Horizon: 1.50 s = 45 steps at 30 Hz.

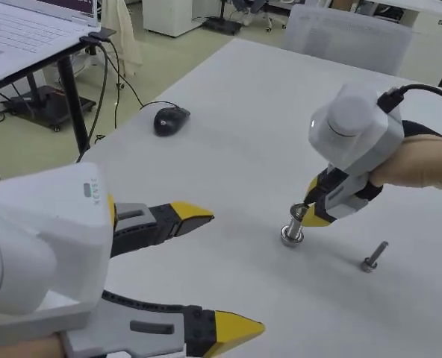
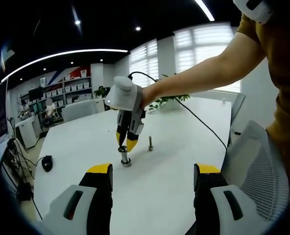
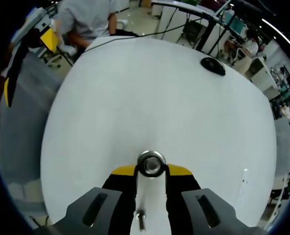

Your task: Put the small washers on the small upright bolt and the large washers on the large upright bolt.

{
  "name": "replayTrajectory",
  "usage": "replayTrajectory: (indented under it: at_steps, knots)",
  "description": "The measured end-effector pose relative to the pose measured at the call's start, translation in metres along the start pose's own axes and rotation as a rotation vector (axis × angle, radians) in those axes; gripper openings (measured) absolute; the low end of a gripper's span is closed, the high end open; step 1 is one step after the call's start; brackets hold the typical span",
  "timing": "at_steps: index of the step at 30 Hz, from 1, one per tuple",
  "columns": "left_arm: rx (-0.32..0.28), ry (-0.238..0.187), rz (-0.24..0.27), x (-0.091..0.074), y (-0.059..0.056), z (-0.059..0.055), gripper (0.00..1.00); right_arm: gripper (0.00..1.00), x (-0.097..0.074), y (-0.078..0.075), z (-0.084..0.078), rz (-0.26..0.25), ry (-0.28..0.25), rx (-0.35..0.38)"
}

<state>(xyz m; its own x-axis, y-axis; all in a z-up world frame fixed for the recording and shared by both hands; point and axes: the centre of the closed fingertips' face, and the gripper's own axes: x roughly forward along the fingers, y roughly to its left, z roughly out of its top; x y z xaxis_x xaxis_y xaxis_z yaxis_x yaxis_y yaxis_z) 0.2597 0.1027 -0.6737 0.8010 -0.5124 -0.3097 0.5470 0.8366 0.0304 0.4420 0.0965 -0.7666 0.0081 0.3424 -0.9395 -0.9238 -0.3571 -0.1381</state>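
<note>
The large upright bolt (image 1: pixel 292 230) stands on the white table (image 1: pixel 228 134), thick at its foot. My right gripper (image 1: pixel 310 212) is right at its top, shut on a large washer (image 1: pixel 301 212). In the right gripper view the washer (image 3: pixel 140 164) sits as a ring between the yellow tips of the right gripper (image 3: pixel 151 171). The small upright bolt (image 1: pixel 372 257) stands to the right of the large one. My left gripper (image 1: pixel 221 272) hangs open and empty at the near left. From the left gripper view, its jaws (image 2: pixel 153 170) frame the large bolt (image 2: pixel 125 159) and small bolt (image 2: pixel 150 143).
A black mouse (image 1: pixel 171 119) lies on the table's far left with its cable running off the edge. A laptop (image 1: pixel 27 30) sits on a stand beyond the left edge. A mesh chair (image 1: pixel 348 37) stands at the far side.
</note>
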Motion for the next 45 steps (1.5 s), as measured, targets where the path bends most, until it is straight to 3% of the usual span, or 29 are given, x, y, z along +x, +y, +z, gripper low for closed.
replayTrajectory:
  at_steps: [24,45]
  knots:
    - [-0.006,0.006,0.004,0.002,0.002,-0.002,0.66,0.22,0.033,0.0,-0.013,0.029,0.019,0.027]
    - [-0.008,0.009,0.006,0.001,0.003,-0.004,0.66,0.22,0.045,0.005,-0.015,0.03,0.019,0.036]
